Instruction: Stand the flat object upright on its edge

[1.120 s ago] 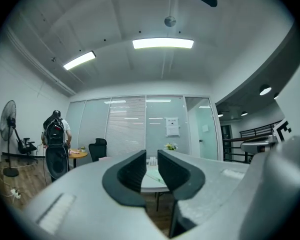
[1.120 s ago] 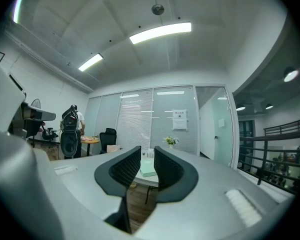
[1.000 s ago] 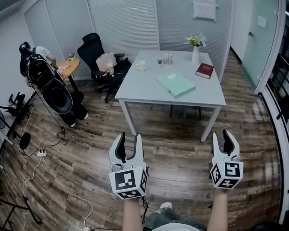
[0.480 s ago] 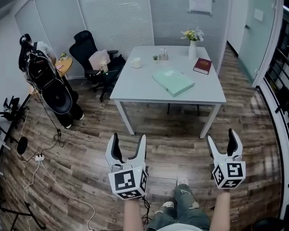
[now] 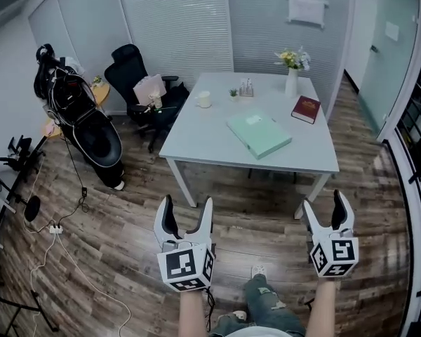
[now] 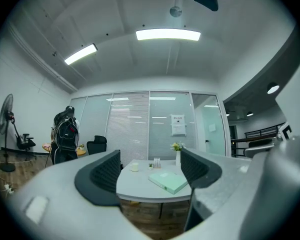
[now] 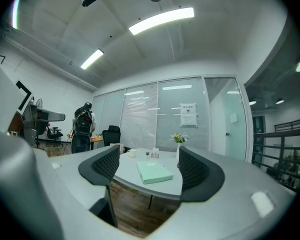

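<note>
A flat pale-green folder point(image 5: 259, 135) lies on its face in the middle of a white table point(image 5: 196, 135) some way ahead of me. It also shows lying flat between the jaws in the left gripper view point(image 6: 168, 181) and the right gripper view point(image 7: 154, 173). My left gripper point(image 5: 187, 206) and right gripper point(image 5: 324, 203) hang over the wooden floor, short of the table, pointing level toward it. Both are open with nothing between their fingers. The right gripper's jaws have just been opening.
On the table stand a dark red book point(image 5: 306, 109), a flower vase point(image 5: 292, 76), a white cup point(image 5: 204, 100) and a tiny plant point(image 5: 233, 93). A black office chair point(image 5: 133, 76), a black bag on a stand point(image 5: 84, 125) and floor cables point(image 5: 70, 244) are to the left.
Both grippers' jaws have spread wider than a second ago. The table now lies a little nearer and further right in the head view; my legs have stepped forward.
</note>
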The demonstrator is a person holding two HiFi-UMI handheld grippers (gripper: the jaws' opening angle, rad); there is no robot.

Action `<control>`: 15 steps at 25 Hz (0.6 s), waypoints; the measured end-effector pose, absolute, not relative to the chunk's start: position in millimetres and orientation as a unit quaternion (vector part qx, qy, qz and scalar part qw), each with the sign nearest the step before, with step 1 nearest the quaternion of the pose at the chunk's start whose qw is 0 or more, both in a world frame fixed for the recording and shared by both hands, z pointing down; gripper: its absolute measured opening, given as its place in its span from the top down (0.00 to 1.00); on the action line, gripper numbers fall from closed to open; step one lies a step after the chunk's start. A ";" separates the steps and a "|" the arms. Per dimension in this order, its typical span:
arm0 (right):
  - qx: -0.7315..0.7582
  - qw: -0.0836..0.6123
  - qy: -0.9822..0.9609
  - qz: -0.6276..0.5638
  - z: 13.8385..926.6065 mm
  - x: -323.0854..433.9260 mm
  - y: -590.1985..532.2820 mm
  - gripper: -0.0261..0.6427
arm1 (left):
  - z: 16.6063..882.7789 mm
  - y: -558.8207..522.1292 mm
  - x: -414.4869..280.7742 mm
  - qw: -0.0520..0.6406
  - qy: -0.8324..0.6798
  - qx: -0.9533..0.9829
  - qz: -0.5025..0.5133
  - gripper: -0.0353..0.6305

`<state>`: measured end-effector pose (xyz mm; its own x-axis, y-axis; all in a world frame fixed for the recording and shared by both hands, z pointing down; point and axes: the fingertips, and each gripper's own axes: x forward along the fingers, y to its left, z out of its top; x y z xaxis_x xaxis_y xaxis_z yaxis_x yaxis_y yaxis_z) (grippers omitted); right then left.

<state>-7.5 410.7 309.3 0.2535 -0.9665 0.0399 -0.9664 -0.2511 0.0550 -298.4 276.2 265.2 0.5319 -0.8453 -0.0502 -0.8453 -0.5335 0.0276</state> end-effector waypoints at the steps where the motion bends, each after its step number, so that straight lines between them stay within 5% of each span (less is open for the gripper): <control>1: 0.789 0.032 -0.614 -0.005 306.1 -0.8 398.7 0.39 | 263.6 266.5 -292.0 0.001 0.487 -0.873 0.030 0.40; 15: 0.762 0.022 -0.647 -0.011 282.9 124.9 252.9 0.43 | 237.8 148.5 -168.0 0.013 0.510 -0.859 0.039 0.40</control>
<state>124.9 252.9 282.9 0.1634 -0.9865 0.0120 -0.9855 -0.1627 0.0482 -168.0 148.5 237.8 0.4761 -0.8757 -0.0808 -0.8777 -0.4789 0.0182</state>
